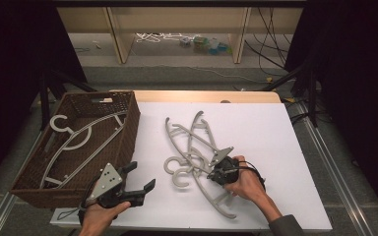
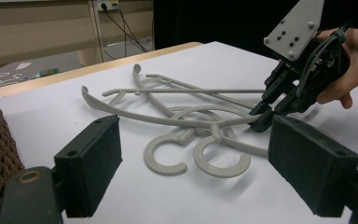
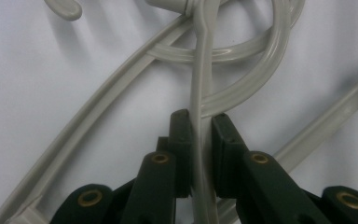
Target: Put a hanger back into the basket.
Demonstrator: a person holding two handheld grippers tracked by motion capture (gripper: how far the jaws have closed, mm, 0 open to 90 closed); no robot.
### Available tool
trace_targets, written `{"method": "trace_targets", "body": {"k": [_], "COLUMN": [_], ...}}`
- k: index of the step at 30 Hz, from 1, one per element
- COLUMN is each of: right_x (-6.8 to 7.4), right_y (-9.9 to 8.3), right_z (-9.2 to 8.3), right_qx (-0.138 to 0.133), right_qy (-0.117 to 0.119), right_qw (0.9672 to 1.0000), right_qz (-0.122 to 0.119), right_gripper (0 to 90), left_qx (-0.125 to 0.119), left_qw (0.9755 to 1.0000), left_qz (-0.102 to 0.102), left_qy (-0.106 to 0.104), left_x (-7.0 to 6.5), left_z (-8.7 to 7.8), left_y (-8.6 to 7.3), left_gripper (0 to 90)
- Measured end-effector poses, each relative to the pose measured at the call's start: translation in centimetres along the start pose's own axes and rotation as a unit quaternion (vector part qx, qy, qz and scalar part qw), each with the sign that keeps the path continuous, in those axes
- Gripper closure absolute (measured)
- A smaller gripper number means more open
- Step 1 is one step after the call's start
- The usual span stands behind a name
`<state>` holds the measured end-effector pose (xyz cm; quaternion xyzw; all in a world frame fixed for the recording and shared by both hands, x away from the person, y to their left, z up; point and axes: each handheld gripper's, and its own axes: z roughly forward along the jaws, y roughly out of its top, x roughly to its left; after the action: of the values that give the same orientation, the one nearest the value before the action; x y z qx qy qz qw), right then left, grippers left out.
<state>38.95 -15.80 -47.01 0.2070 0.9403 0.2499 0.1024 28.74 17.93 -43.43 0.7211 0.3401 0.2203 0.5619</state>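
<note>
While the left gripper (image 1: 140,178) hovers with its jaws wide apart beside the basket (image 1: 128,129), the right gripper (image 1: 215,171) has its jaws clamped on the thin arm of a grey hanger (image 3: 200,93) in the tangled pile on the white table (image 1: 266,137). Two more hangers (image 1: 86,140) lie in the basket.
</note>
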Motion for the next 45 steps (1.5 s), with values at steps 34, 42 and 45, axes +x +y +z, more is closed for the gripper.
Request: {"method": "trace_targets", "body": {"k": [34,42,45], "right_x": [1.7,2.4,2.6], "right_y": [-0.2,-0.5,-0.5], "right_z": [-6.5,-7.5,-7.7], "right_qx": [-0.045,-0.051,-0.054], "right_qy": [-0.022,-0.025,-0.021], "right_qw": [0.9972,0.9959,0.9957], "right_qz": [-0.056,-0.070,-0.073], "right_gripper": [81.8,81.8,81.8], "left_qx": [0.067,0.095,0.095], "left_qw": [0.9925,0.9849,0.9843], "left_qz": [0.102,0.143,0.145], "left_qy": [0.000,-0.021,-0.030], "left_x": [-1.1,-1.9,-1.8], "left_z": [1.8,4.2,5.1], "left_y": [4.3,5.5,5.7], "left_gripper": [24.0,25.1,24.6]}}
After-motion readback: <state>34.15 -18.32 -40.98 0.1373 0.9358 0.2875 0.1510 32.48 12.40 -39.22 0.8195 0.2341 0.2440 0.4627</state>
